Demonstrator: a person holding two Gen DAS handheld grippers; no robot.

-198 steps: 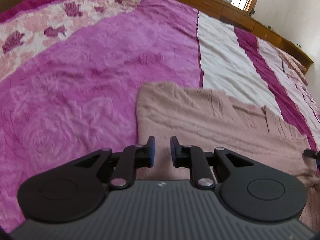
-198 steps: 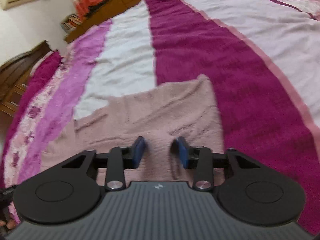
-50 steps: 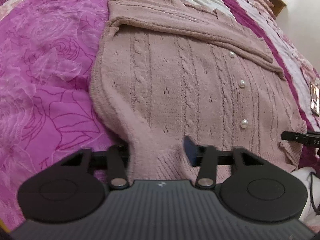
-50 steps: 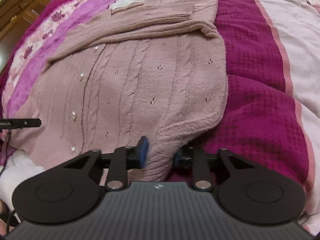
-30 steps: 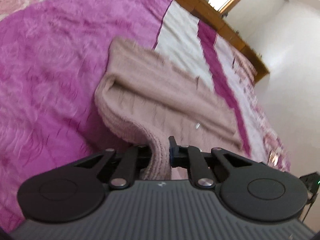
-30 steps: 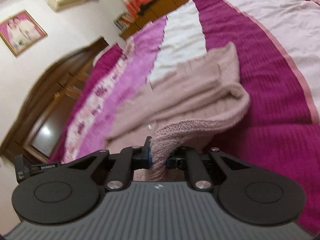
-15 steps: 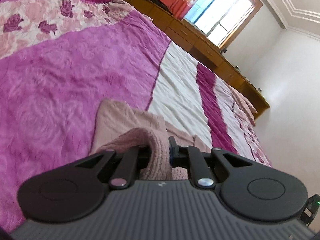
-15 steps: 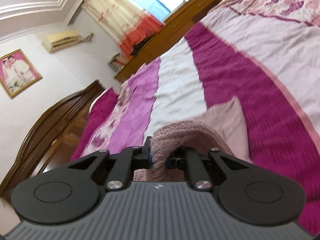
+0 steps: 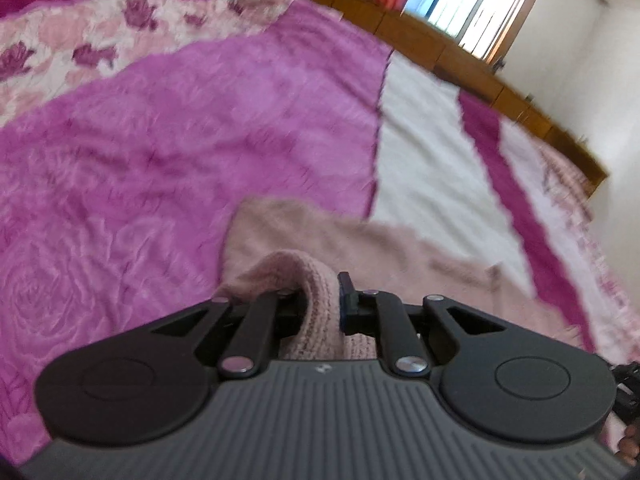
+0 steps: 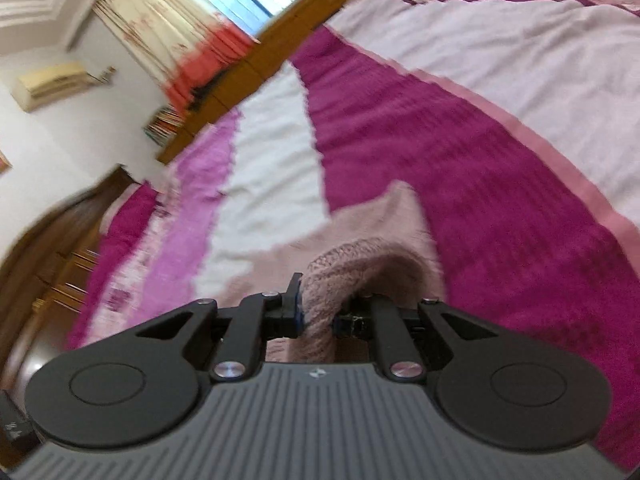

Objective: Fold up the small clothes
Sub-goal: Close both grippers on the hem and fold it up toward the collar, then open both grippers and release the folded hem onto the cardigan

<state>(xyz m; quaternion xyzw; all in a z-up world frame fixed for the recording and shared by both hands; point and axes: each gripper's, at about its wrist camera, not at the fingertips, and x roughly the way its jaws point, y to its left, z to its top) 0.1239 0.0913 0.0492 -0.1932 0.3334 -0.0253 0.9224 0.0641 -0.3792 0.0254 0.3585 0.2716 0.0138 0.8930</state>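
A dusty-pink knitted cardigan (image 9: 360, 248) lies on the bed, and its near hem is lifted and carried over the part that still lies flat. My left gripper (image 9: 320, 300) is shut on the ribbed hem at the cardigan's left corner, the knit bulging up between the pads. In the right wrist view the cardigan (image 10: 380, 216) shows as a flat corner ahead, and my right gripper (image 10: 318, 304) is shut on a thick roll of its hem at the right corner. Most of the garment is hidden under the gripper bodies.
The bedspread has a magenta rose-pattern band (image 9: 180, 128), a white band (image 9: 424, 152) and a dark magenta stripe (image 10: 460, 168). A wooden ledge (image 9: 440, 48) runs along the bed's far side under a window. A dark wooden headboard (image 10: 48, 248) stands at the left.
Both grippers have carried the hem forward over the cardigan and tipped downward. More bedspread and less of the wall and ceiling fills each view, and the flat corner of the cardigan lies closer.
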